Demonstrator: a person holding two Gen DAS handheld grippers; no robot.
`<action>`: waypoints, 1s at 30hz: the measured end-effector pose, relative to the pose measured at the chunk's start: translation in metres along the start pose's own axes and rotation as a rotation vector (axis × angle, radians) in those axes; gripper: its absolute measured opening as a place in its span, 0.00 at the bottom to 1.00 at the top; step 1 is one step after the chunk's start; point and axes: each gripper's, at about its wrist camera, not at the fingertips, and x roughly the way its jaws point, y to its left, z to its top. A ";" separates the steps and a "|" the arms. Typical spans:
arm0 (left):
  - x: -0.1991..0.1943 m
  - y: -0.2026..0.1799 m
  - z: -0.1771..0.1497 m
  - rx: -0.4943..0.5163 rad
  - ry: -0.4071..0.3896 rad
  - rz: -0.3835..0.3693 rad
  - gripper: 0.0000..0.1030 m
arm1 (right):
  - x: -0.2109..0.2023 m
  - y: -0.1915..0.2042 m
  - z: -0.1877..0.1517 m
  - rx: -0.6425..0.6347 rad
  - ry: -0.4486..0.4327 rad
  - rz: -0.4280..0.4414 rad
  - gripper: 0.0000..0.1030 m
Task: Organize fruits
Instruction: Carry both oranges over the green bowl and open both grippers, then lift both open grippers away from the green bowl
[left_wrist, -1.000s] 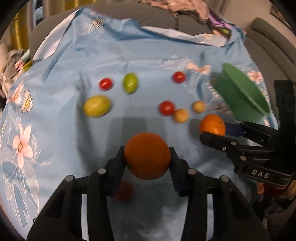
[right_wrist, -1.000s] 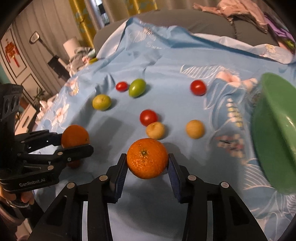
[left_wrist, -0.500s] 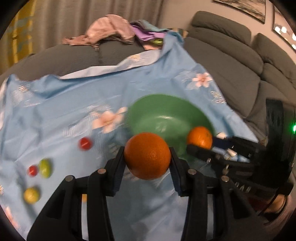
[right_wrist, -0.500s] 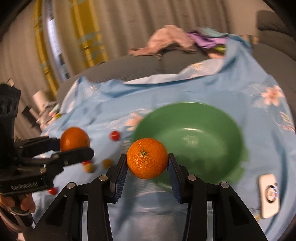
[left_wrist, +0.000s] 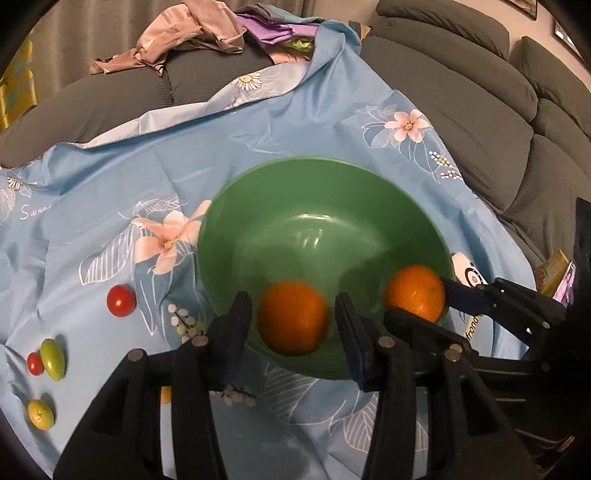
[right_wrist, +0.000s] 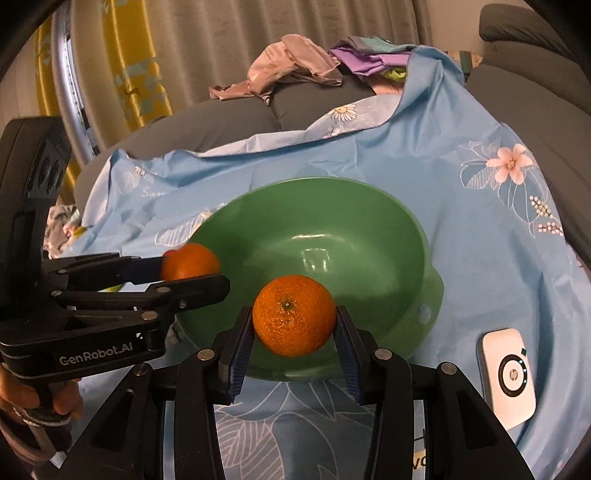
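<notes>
Far left on the blue cloth (left_wrist: 110, 192) lie a yellow-green fruit (left_wrist: 40, 414), a green fruit (left_wrist: 53, 355) touching a small tomato (left_wrist: 35, 363), and, nearer the bowl, a larger tomato (left_wrist: 121, 300). All four sit well apart from both tools.

The green bowl (left_wrist: 321, 173) stands upright at the centre of the cloth. Your left hand-held gripper (left_wrist: 291, 301) hangs over its near rim with the jaws parted. The left orange (left_wrist: 291, 319) sits between the pads with a gap on each side, so nothing grips it. It lies inside the bowl's outline, though the wrist view is slightly blurred; it cannot be confirmed whether the fruit rests on the bowl floor or is in mid-air.

Your right hand-held gripper (right_wrist: 293, 314) is clamped on the right orange (right_wrist: 293, 325), both pads pressed against its sides, stem end facing the camera. That fruit is held above the bowl's near right rim, clear of the bowl.

Right of the bowl, a white device (right_wrist: 506, 373) lies flat on the cloth. A grey sofa (left_wrist: 480, 110) runs behind.
</notes>
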 end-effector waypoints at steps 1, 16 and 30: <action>-0.002 0.001 0.001 -0.004 -0.005 0.006 0.57 | -0.002 0.000 0.000 -0.001 -0.004 -0.003 0.43; -0.082 0.045 -0.088 -0.110 0.005 0.167 0.84 | -0.030 0.037 -0.010 -0.026 -0.009 0.128 0.44; -0.163 0.096 -0.175 -0.300 0.029 0.324 0.84 | -0.046 0.129 -0.029 -0.242 0.056 0.265 0.44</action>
